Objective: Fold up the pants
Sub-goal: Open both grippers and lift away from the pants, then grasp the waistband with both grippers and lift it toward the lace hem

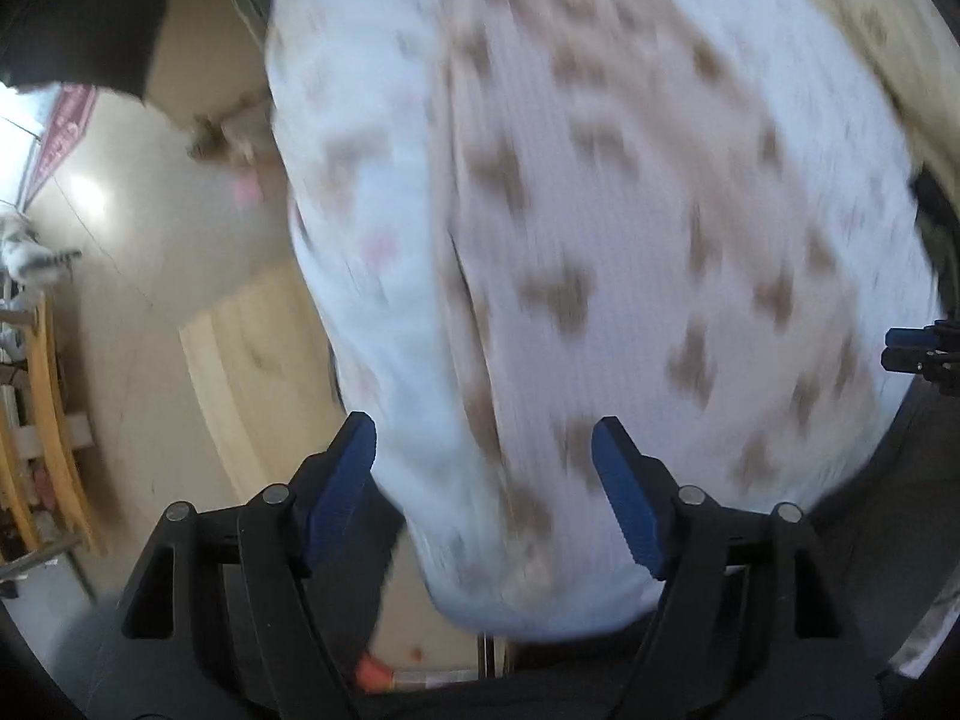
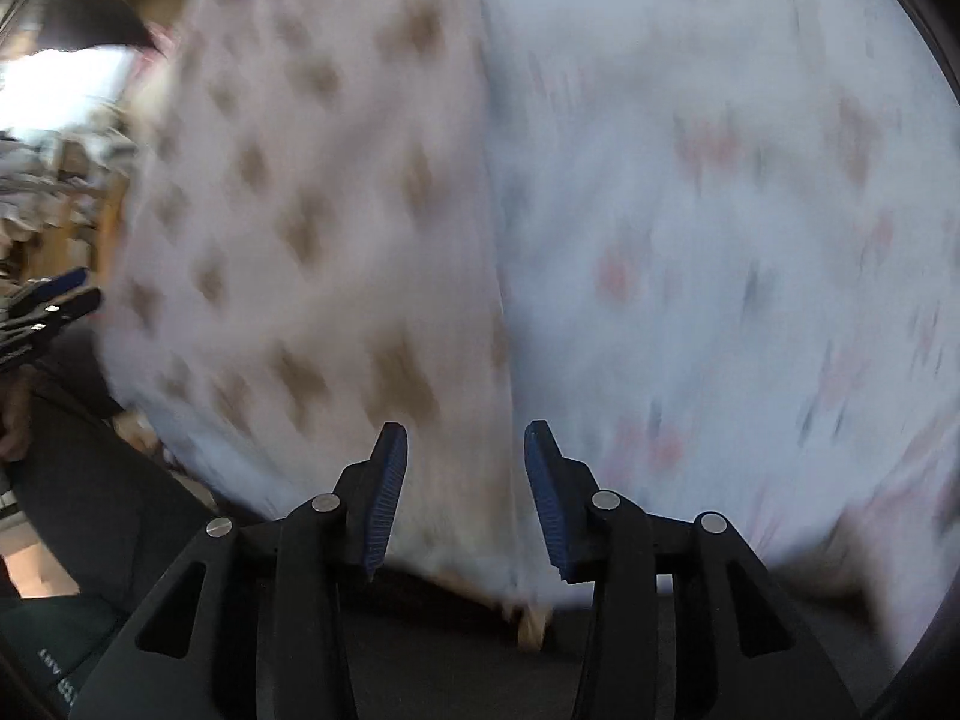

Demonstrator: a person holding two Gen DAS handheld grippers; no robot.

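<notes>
both grippers, left gripper (image 1: pixel 483 456) and right gripper (image 2: pixel 465 462), are hovering spread-fingered, gripping nothing, over blurred white brown-spotted ribbed pants (image 1: pixel 600 240); likely next: pinching the hem at six o'clock.

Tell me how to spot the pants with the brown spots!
Find the big pile of pale cloth filling both cameras. The white ribbed pants with blurry brown blotches lie on it, ahead of the left gripper. The neighbouring white cloth with tiny pink marks has no brown blotches.

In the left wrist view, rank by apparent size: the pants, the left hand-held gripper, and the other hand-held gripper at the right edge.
1. Pants, filling most of the frame.
2. Left hand-held gripper, large only because it is nearest the camera.
3. Right hand-held gripper, only partly in view, so its rank is unsure.
</notes>
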